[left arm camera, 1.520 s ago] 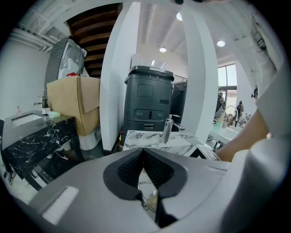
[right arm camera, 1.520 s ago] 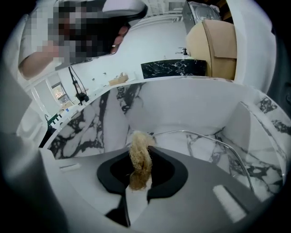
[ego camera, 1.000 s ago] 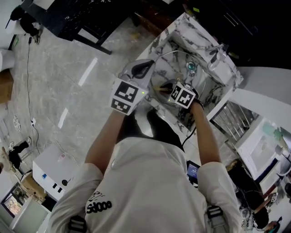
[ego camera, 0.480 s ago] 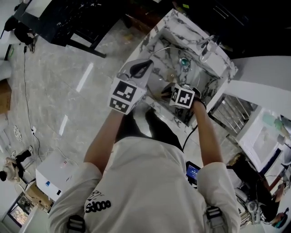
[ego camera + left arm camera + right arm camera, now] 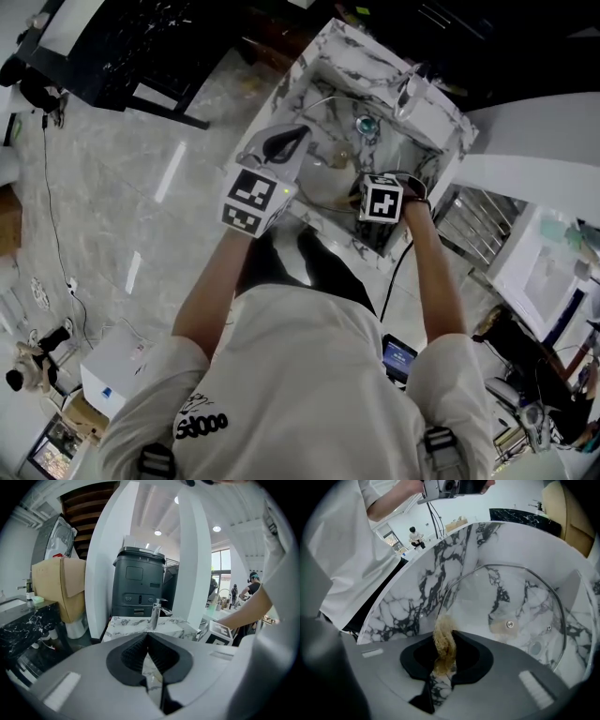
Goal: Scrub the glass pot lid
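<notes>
The glass pot lid point(image 5: 520, 606) stands tilted in the marble sink point(image 5: 454, 564), its underside and centre screw facing my right gripper point(image 5: 443, 641). That gripper is shut on a tan fibrous scrubber point(image 5: 443, 644), which hangs a little short of the lid's lower left rim. From above, the lid point(image 5: 323, 183) shows as a pale disc between the two marker cubes. The right gripper point(image 5: 364, 192) sits at its right. My left gripper point(image 5: 296, 134) hovers over the sink's left rim, level and aimed across the counter. Its jaws point(image 5: 148, 639) are shut with nothing seen between them.
A chrome faucet point(image 5: 154, 613) stands on the far side of the marble sink surround point(image 5: 441, 117), and the drain point(image 5: 364, 125) lies past the lid. A dark bin point(image 5: 138, 583) and white pillars are behind. My legs press against the sink's near edge.
The head view has drifted, so the sink sits higher in frame. My right gripper has drawn back slightly toward the sink's near edge. The left gripper holds about the same place.
</notes>
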Action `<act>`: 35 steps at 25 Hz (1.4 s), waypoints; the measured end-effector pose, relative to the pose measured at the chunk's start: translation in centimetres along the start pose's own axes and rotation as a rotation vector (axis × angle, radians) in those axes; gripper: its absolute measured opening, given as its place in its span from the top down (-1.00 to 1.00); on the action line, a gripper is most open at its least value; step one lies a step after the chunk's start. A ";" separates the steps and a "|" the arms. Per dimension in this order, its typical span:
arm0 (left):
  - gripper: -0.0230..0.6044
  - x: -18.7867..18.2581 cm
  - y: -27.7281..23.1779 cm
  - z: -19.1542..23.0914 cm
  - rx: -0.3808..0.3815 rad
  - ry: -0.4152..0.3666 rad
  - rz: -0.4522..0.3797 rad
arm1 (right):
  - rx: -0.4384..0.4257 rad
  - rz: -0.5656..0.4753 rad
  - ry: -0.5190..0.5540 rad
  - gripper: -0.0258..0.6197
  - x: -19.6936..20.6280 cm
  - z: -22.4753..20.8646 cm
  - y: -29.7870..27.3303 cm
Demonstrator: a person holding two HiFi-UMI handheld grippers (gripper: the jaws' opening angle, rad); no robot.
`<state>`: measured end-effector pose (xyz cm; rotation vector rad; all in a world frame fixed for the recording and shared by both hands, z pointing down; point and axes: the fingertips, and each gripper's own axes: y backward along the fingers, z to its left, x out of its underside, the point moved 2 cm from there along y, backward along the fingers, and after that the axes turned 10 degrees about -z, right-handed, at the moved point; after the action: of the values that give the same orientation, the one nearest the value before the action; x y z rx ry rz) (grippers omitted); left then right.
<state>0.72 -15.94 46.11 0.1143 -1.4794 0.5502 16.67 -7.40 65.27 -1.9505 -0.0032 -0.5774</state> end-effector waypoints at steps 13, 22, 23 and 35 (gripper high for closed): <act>0.89 0.5 -0.7 -0.6 0.015 0.005 0.010 | 0.120 0.246 0.082 0.76 6.5 -3.2 3.4; 0.89 1.1 -0.2 0.2 -0.006 0.022 0.025 | 0.358 -0.124 0.012 0.77 1.0 -7.9 7.7; 0.89 1.2 -0.2 0.4 -0.010 0.024 0.026 | 0.438 -0.161 0.037 0.77 0.1 -9.3 8.1; 0.89 3.2 1.5 2.3 -0.054 0.041 0.081 | 1.023 0.012 0.437 0.77 -4.7 -18.4 4.3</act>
<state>-1.99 -14.69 49.05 0.0004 -1.4625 0.5747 6.43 -23.93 65.86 -0.8174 -0.0099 -0.7822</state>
